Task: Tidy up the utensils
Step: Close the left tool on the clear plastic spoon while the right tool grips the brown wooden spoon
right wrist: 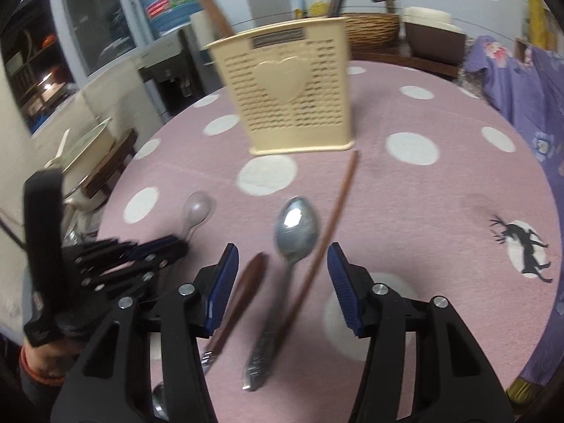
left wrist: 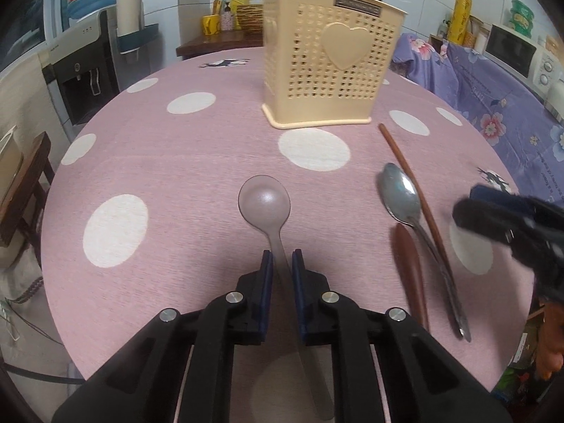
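A cream perforated utensil holder (left wrist: 328, 60) with a heart stands at the back of the round pink table; it also shows in the right wrist view (right wrist: 292, 95). A clear plastic spoon (left wrist: 265, 204) lies in the middle, its handle running between the fingers of my left gripper (left wrist: 282, 264), whose jaws are narrowly apart around it. A metal spoon (right wrist: 296, 229), a brown chopstick (right wrist: 335, 211) and a brown-handled utensil (right wrist: 246, 282) lie below my right gripper (right wrist: 282, 275), which is open wide above them and empty.
The polka-dot pink tablecloth (left wrist: 176, 162) covers the table. Utensils stand in the holder. A water dispenser (left wrist: 84, 67) stands far left, a purple floral cover (left wrist: 493, 105) at the right, a wooden shelf with bottles behind.
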A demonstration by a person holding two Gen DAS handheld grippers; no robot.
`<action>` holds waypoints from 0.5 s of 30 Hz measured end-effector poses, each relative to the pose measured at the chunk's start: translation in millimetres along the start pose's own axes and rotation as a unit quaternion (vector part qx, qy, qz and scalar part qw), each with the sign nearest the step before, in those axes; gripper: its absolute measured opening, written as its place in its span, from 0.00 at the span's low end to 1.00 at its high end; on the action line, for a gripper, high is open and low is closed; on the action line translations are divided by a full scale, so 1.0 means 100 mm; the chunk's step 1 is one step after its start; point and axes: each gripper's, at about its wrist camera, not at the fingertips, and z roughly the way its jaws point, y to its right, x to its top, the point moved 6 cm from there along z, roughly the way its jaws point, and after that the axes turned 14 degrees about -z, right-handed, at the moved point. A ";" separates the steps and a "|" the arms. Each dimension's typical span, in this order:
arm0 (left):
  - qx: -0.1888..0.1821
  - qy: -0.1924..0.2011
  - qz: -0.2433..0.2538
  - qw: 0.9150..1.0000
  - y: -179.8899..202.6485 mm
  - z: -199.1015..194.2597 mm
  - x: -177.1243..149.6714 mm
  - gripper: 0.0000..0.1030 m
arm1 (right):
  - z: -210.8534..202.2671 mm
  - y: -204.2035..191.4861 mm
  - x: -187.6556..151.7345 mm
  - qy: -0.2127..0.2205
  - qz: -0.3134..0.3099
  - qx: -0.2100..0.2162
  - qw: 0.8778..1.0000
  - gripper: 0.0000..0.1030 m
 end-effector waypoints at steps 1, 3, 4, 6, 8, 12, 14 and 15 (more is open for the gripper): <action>0.000 0.001 -0.002 1.000 -0.02 0.00 0.01 0.12 | 0.02 -0.09 -0.01 -0.008 -0.007 0.011 1.000 0.46; -0.002 0.001 -0.007 1.000 -0.07 -0.01 0.02 0.12 | 0.08 -0.23 -0.05 -0.023 -0.022 0.020 0.999 0.39; -0.002 0.001 -0.007 1.000 -0.08 -0.01 0.02 0.12 | 0.12 -0.30 -0.07 -0.032 -0.029 0.021 0.999 0.36; -0.002 0.002 -0.006 1.000 -0.08 -0.02 0.01 0.12 | 0.19 -0.37 -0.11 -0.047 -0.036 0.015 0.998 0.33; -0.004 0.002 -0.007 1.000 -0.09 -0.03 0.01 0.12 | 0.25 -0.40 -0.14 -0.060 -0.038 0.012 0.997 0.30; -0.011 0.002 -0.012 1.000 -0.11 -0.04 0.01 0.12 | 0.31 -0.38 -0.15 -0.068 -0.038 0.011 0.997 0.25; -0.012 0.003 -0.011 1.000 -0.12 -0.04 0.01 0.12 | 0.36 -0.36 -0.15 -0.074 -0.038 0.012 0.996 0.24; -0.013 0.003 -0.011 1.000 -0.12 -0.04 0.00 0.12 | 0.39 -0.36 -0.15 -0.078 -0.037 0.011 0.996 0.23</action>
